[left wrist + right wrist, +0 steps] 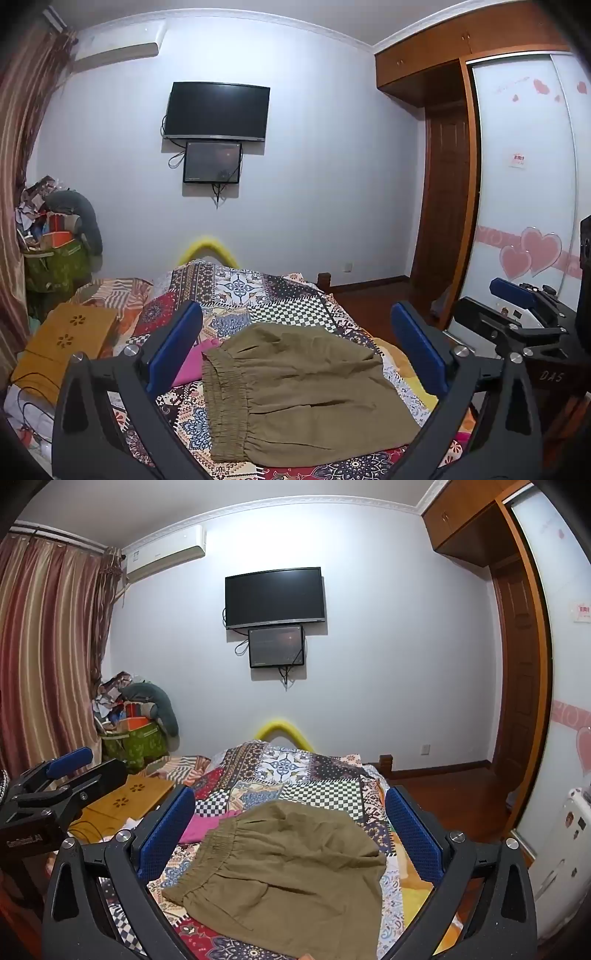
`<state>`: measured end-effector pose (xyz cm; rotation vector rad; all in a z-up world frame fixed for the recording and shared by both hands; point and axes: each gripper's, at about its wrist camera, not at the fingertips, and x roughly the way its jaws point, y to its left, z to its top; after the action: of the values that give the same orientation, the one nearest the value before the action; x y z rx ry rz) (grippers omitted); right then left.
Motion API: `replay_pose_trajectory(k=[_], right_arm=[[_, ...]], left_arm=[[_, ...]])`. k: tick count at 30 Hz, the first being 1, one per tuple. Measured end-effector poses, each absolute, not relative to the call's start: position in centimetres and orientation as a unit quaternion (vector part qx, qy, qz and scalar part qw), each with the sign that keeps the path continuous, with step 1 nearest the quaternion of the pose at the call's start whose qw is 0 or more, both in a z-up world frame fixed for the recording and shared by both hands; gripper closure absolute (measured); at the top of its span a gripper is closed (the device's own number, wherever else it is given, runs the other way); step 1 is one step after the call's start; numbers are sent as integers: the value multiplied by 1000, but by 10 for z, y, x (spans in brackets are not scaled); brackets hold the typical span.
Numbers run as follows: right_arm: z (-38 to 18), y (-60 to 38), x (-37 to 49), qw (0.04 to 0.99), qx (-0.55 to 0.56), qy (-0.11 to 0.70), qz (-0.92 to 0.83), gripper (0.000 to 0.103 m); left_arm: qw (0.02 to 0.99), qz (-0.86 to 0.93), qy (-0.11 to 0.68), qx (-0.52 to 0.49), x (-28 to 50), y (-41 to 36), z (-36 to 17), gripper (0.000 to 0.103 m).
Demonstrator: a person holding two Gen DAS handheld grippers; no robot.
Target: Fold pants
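Olive-brown pants lie folded into a compact stack on the patterned patchwork bedspread, elastic waistband to the left. My left gripper is open and empty, held above the pants with its blue pads wide apart. My right gripper is also open and empty above the same pants. The right gripper shows at the right edge of the left wrist view; the left gripper shows at the left edge of the right wrist view.
A pink garment lies beside the pants on the left. A yellow-orange lap desk sits on the bed's left side. A pile of bags and boxes fills the left corner. A wardrobe stands right.
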<state>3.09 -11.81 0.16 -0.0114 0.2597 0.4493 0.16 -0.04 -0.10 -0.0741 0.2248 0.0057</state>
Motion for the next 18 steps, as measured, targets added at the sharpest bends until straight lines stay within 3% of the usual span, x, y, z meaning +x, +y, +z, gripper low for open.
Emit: replay_pose_trajectory(k=[18], right_arm=[[1, -117, 31, 966, -7, 133, 223, 1]], left_arm=[[993, 2, 111, -37, 6, 1, -3, 0]])
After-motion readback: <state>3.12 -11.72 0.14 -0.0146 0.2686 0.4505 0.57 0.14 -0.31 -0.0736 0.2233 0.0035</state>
